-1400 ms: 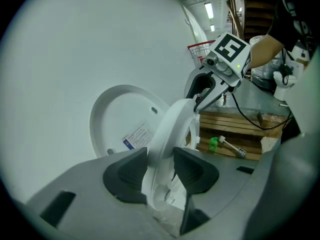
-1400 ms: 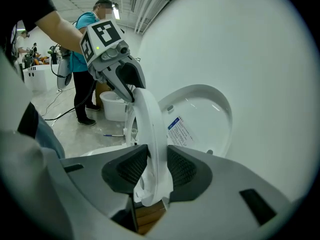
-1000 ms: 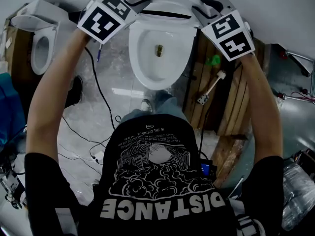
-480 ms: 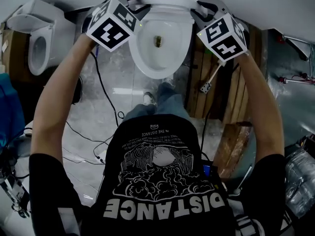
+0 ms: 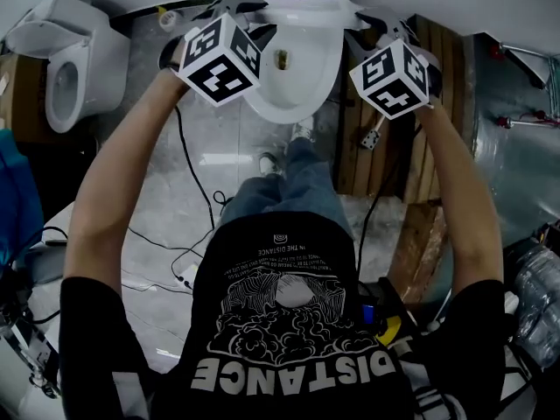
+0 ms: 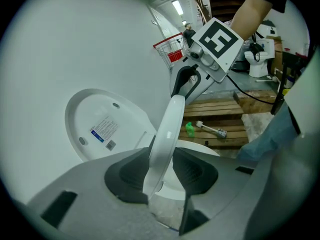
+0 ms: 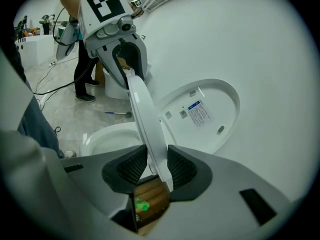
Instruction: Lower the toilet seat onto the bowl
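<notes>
The white toilet seat (image 6: pixel 167 129) is held part-way down, tilted over the bowl (image 5: pixel 289 94). The lid (image 6: pixel 100 129) stands upright behind it, its label showing. My left gripper (image 5: pixel 236 9) is at the seat's left side. The rim runs between its dark pads (image 6: pixel 125 171); the jaws have just been closing and are shut on it. My right gripper (image 5: pixel 367 20) holds the opposite side. In the right gripper view the seat (image 7: pixel 145 119) passes between its pads (image 7: pixel 182 166), which press on it. Each gripper view shows the other gripper: right gripper (image 6: pixel 186 84), left gripper (image 7: pixel 127 66).
A second toilet (image 5: pixel 66 68) stands at the left. A wooden pallet (image 5: pixel 394 156) with a toilet brush (image 5: pixel 372 138) and a green object (image 6: pixel 190 129) lies right of the bowl. Cables (image 5: pixel 188 208) trail over the floor. The person's legs (image 5: pixel 293 169) stand before the bowl.
Both grippers have come down and towards me with the seat between them. The seat has tipped lower over the bowl, and the bowl sits higher in the head view.
</notes>
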A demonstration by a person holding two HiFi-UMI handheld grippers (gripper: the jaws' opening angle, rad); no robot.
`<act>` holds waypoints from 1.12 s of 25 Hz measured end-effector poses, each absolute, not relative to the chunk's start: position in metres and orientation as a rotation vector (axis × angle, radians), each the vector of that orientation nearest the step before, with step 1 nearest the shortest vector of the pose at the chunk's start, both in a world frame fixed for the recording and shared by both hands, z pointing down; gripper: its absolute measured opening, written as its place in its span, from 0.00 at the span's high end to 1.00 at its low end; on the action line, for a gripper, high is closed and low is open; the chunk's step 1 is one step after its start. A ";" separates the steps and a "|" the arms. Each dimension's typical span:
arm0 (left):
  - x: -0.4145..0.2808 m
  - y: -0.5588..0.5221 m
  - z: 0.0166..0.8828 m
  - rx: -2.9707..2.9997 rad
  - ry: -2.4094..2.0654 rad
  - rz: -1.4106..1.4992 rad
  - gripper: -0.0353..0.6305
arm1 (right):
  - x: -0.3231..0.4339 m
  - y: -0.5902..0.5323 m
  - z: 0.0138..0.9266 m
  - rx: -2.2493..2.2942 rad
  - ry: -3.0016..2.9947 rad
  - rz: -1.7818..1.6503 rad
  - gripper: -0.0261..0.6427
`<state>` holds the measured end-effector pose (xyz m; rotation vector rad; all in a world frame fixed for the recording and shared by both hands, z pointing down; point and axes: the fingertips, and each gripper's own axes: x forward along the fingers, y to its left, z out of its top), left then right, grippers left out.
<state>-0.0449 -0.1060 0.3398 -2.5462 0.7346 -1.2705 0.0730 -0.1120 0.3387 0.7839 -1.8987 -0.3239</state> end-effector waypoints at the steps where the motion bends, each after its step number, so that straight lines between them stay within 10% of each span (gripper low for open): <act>1: -0.045 -0.101 0.343 -2.544 0.724 -1.275 0.71 | 0.073 -0.107 0.342 0.786 -1.891 -0.324 0.77; 28: -0.038 -0.016 0.444 -2.437 0.614 -1.375 0.68 | 0.076 -0.025 0.441 0.536 -1.834 -0.469 0.73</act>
